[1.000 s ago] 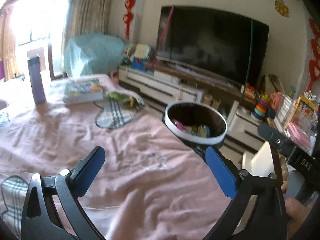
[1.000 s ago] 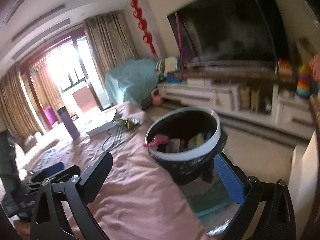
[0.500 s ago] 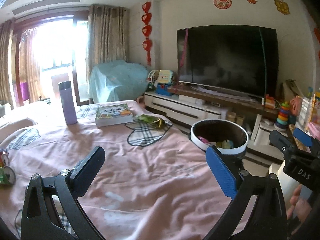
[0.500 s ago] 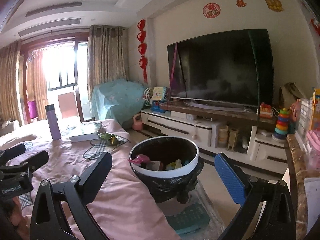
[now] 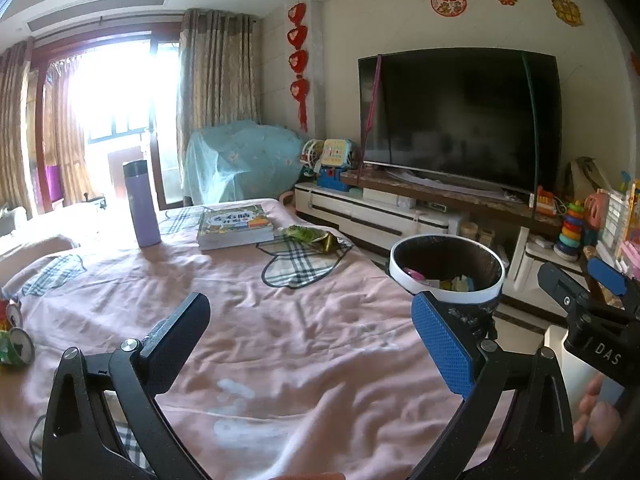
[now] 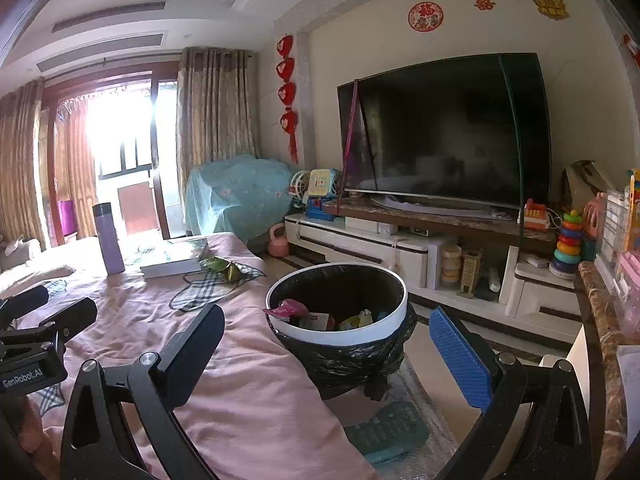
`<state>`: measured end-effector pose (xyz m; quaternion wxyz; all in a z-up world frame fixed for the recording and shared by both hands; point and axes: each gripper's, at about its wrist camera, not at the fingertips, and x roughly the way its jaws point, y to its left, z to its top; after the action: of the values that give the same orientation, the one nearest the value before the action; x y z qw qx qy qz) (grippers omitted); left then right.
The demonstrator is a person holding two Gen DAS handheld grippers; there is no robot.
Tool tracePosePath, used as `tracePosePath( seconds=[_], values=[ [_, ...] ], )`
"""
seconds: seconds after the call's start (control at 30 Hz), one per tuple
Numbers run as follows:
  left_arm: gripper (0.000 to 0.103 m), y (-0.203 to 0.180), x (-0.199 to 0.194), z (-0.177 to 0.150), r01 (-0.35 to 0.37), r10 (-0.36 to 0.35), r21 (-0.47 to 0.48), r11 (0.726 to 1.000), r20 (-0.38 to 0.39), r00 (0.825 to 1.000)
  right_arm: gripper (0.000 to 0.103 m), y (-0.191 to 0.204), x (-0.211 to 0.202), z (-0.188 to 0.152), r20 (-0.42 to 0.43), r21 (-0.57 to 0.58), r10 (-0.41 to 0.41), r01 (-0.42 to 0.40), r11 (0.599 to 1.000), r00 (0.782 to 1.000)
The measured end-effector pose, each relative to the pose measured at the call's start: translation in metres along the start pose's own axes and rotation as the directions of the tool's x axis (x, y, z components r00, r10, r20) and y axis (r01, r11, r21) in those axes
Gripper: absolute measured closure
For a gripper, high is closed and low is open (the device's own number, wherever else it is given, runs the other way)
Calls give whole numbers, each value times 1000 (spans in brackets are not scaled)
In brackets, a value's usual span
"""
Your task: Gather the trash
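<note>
Left view: my left tongs [image 5: 310,340] hang open and empty over the pink-clothed counter [image 5: 280,344]. A green wrapper [image 5: 310,236] lies beside the book [image 5: 234,226], past the bottle [image 5: 141,204]; crushed cans [image 5: 14,344] sit at the counter's left edge. The bin [image 5: 446,268] stands off the right edge.

Right view: my right tongs [image 6: 326,344] are likewise spread, holding nothing, near the bin [image 6: 338,312], which already holds scraps. I judge the wrapper [image 6: 220,267] the next pick: approach low, pinch its raised fold, avoid snagging cloth.
</note>
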<state>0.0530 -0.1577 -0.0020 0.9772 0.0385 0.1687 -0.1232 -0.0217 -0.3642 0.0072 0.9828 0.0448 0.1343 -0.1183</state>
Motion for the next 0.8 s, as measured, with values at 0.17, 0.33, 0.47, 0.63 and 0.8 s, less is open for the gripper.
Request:
tracePosePath(
  seconds=[0.17, 0.33, 0.47, 0.63, 0.8],
  values=[
    [0, -1, -1, 0, 0, 0, 0, 1000, 2, 1000, 0, 0, -1, 0, -1, -1, 2, -2, 1000, 1000],
    [0, 0, -2, 0, -1, 1, 2, 1000, 5, 1000, 0, 0, 0, 0, 1, 0, 2, -2, 1000, 1000],
    [0, 0, -3, 1, -3, 3, 2, 1000, 10, 1000, 0, 0, 0, 0, 0, 2, 4, -4, 1000, 1000],
    [0, -1, -8, 1, -10, 10, 4, 1000, 26, 1000, 0, 2, -4, 2, 6, 8, 9, -9, 1000, 1000],
    [0, -1, -10, 1, -13, 13, 7, 1000, 31, 999, 0, 2, -5, 3, 11, 9, 11, -11, 1000, 1000]
  ],
)
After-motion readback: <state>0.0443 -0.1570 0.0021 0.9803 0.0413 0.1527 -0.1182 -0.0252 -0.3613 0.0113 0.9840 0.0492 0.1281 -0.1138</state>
